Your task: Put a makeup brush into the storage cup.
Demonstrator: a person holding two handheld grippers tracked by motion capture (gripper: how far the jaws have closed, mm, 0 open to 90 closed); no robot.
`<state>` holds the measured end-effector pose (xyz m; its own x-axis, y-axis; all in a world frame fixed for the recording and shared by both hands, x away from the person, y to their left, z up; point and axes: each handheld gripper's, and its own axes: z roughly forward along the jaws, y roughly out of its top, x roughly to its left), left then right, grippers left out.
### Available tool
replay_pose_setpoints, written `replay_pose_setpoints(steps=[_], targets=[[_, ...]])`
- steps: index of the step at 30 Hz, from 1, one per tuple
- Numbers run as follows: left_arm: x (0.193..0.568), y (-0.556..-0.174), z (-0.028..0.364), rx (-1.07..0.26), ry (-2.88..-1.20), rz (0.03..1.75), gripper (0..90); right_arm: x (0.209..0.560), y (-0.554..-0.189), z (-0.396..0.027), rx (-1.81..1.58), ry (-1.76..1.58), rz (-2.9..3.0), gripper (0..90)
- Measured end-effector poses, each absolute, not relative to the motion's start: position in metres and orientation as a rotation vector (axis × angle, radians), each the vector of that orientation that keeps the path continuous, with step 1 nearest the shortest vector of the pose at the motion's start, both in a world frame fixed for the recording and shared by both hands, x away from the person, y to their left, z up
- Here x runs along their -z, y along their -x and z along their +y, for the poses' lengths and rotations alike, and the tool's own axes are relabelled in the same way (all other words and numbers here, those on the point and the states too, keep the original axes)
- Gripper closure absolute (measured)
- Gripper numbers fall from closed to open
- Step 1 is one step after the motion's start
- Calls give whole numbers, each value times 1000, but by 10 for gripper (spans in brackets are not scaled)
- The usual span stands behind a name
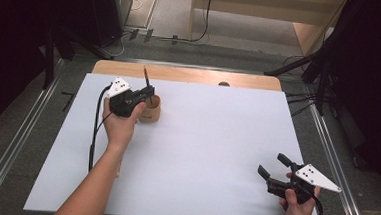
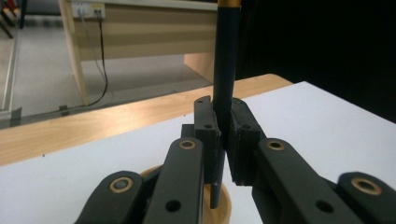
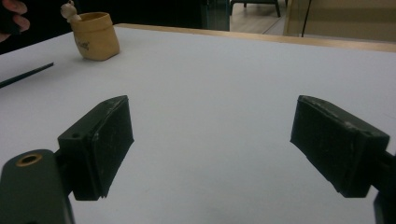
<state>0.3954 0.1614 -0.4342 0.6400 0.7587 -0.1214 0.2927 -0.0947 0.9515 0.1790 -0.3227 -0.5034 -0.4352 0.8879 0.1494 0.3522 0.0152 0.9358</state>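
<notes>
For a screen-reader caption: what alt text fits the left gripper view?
The left gripper is shut on an upright dark pen with a gold band, held over a tan wooden cup on the white table.

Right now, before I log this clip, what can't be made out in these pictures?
- Pen: top cut off by the left gripper view's upper edge; lower end hidden behind the left tongs shut on it.
- Wooden cup: its inside is hidden in the high view by the left tongs and hand.
- Marking on the cup: too small in the right gripper view.

open white mat (image 1: 200, 153), cup (image 1: 152, 110) far-left
</notes>
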Motion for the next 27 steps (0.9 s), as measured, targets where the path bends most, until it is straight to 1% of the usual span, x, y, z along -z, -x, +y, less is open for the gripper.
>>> replay_pose_setpoints(steps=[14, 23, 27], targets=[[450, -403, 144, -530, -1721, 937, 840, 510, -182, -331, -1463, -1328, 1777, 130], [455, -400, 137, -606, -1751, 987, 840, 513, -184, -333, -1487, -1354, 1755, 130], [458, -402, 142, -574, -1744, 1022, 840, 513, -184, -334, -1486, -1364, 1746, 131]])
